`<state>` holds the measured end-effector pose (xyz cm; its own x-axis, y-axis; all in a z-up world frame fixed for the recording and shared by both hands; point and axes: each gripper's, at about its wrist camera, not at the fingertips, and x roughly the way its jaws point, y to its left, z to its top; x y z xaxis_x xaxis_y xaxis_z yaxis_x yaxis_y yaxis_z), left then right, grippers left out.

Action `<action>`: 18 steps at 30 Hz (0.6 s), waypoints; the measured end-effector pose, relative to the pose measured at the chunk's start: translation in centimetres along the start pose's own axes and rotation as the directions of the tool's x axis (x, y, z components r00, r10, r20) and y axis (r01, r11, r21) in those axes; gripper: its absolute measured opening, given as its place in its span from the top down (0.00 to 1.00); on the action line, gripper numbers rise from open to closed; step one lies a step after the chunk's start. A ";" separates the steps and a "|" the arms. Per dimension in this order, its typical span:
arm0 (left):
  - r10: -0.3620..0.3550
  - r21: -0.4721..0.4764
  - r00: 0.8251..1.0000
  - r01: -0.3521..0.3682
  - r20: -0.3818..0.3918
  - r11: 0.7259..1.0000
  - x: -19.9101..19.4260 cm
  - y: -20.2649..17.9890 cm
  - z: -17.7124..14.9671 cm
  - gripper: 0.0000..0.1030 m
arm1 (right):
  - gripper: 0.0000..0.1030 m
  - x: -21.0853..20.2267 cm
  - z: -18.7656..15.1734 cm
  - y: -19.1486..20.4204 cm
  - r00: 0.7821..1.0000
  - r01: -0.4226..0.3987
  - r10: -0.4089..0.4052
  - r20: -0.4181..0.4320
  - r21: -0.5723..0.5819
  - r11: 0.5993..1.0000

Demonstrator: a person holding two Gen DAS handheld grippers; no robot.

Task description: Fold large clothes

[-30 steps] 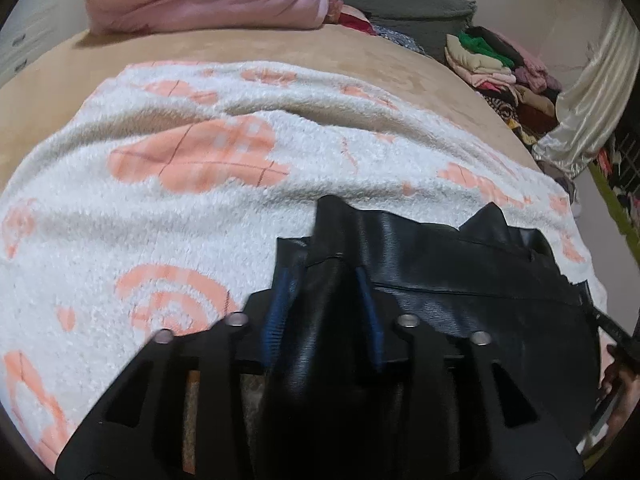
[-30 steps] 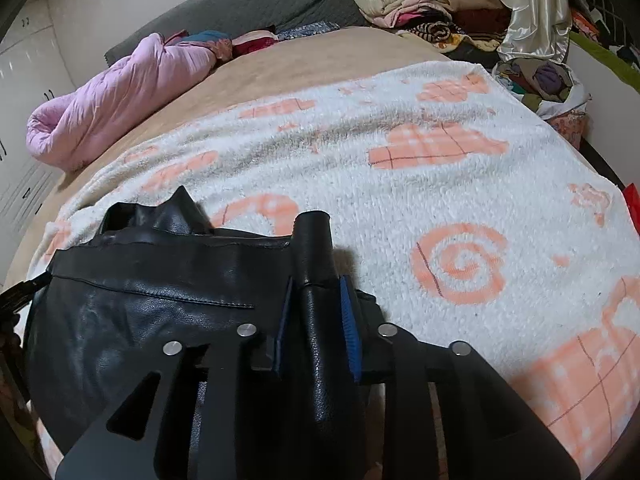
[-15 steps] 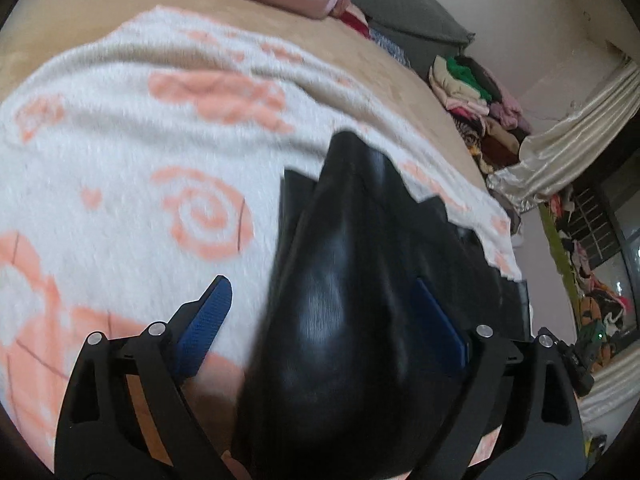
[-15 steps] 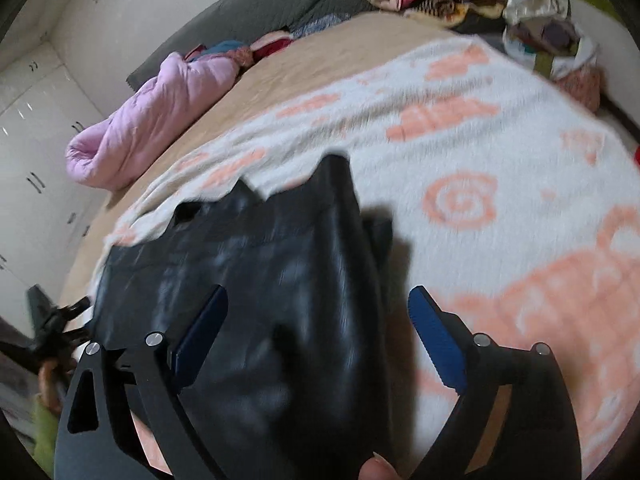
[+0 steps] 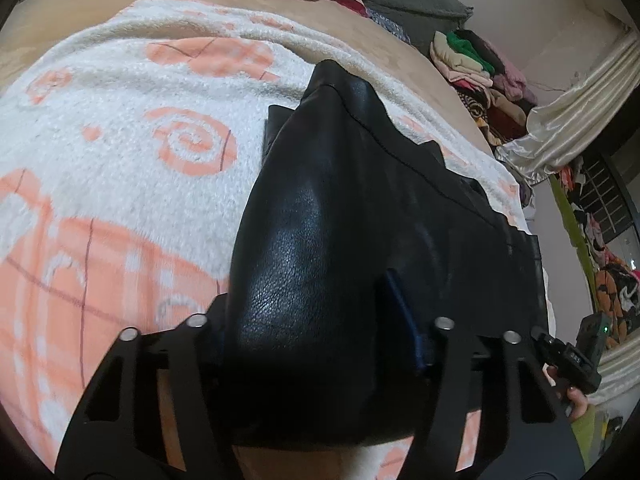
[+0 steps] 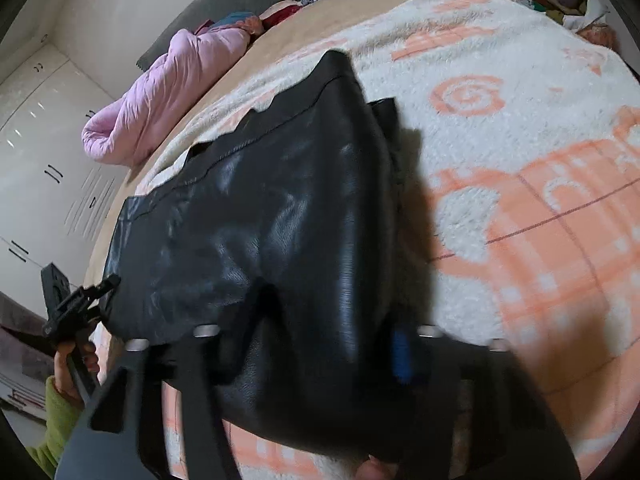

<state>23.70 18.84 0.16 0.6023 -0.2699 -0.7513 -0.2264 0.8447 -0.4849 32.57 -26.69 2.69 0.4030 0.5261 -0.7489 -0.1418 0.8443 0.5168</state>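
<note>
Black leather garment (image 5: pixel 360 208) lies folded on the white-and-orange fleece blanket (image 5: pixel 120 152), which covers a tan bed (image 5: pixel 60 12); same garment in right wrist view (image 6: pixel 256 216), long edge running away toward the pink quilt (image 6: pixel 160 92). Left gripper (image 5: pixel 316 320): a thick fold of leather bulges up between the tongs and fills the gap; right blue pad (image 5: pixel 400 312) shows pressed against the leather, left pad hidden behind the bulge. Tongs partly apart w/ leather between them, but can't tell if they actually clamp it. Right gripper (image 6: pixel 316 340): frame blurred; leather fold sits between the tongs here too, one blue pad (image 6: pixel 400 356) visible at the fold's right side, other hidden. Grip state can't tell either. Each view catches the other tool at the garment's far end: right tool at frame edge (image 5: pixel 568 356), left tool w/ hand in green sleeve (image 6: pixel 68 320). Bkgd: clothes pile (image 5: pixel 480 68) near a pale curtain (image 5: pixel 580 112), grey headboard (image 5: pixel 408 4), white wardrobe doors (image 6: pixel 40 152).
</note>
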 end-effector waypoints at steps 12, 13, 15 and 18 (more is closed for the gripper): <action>0.057 0.043 0.998 -0.058 0.038 0.997 -3.6 -2.3 -4.9 0.54 | 0.53 -1.4 -0.3 -0.1 0.991 0.128 -0.129 -0.021 -0.036 0.991; 0.069 0.053 0.997 -0.071 0.041 0.996 -3.7 -2.5 -4.8 0.53 | 0.51 -1.4 -0.4 0.0 0.990 0.137 -0.138 -0.014 -0.046 0.989; 0.084 0.064 0.996 -0.087 0.041 0.994 -3.7 -2.8 -4.7 0.53 | 0.45 -1.8 -0.7 0.5 0.986 0.167 -0.167 -0.002 -0.067 0.984; 0.097 0.069 0.994 -0.100 0.046 0.993 -3.9 -2.8 -5.0 0.51 | 0.39 -2.3 -1.1 1.0 0.981 0.195 -0.193 0.024 -0.082 0.977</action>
<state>18.13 15.26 2.23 0.6123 -0.1651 -0.7732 -0.2324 0.8972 -0.3755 30.47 -26.93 4.51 0.4446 0.3502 -0.8244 -0.1346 0.9361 0.3251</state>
